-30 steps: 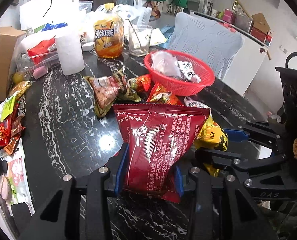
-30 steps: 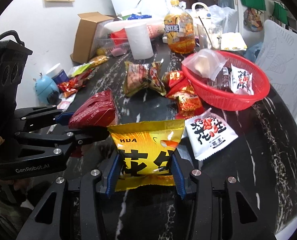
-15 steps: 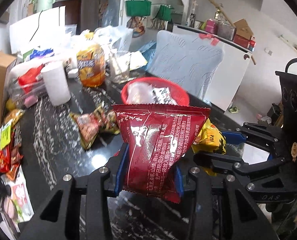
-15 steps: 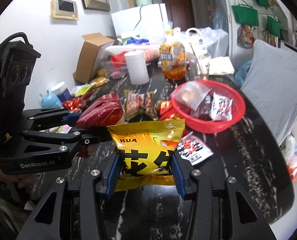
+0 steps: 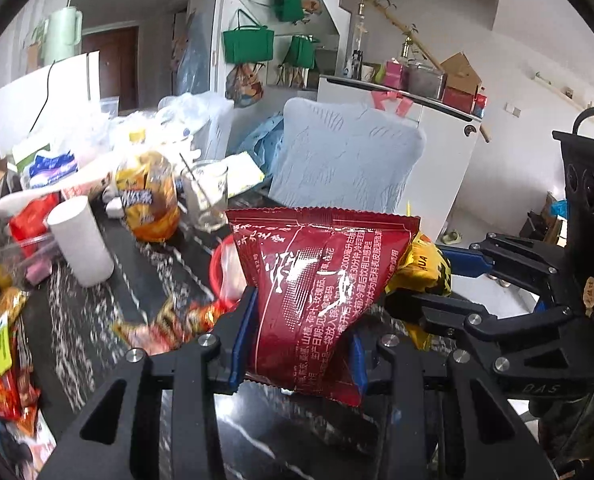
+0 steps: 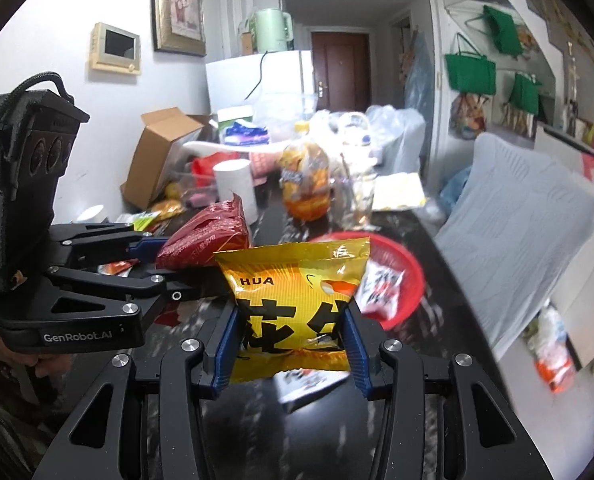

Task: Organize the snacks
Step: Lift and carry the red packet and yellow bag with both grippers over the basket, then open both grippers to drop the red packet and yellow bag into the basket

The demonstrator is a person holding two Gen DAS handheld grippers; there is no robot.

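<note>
Bright daylight, motion blur, fisheye-warped dark edges

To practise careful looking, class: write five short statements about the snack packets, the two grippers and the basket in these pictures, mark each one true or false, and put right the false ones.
1. The left gripper is clamped on a dark red packet. True.
2. The right gripper holds a green packet. False: its packet is a yellow packet printed HUA.
3. The basket on the table is red. True.
4. The basket has nothing in it. False: at least one white packet lies inside.
5. The white paper roll lies flat on the table. False: it stands upright.
</note>
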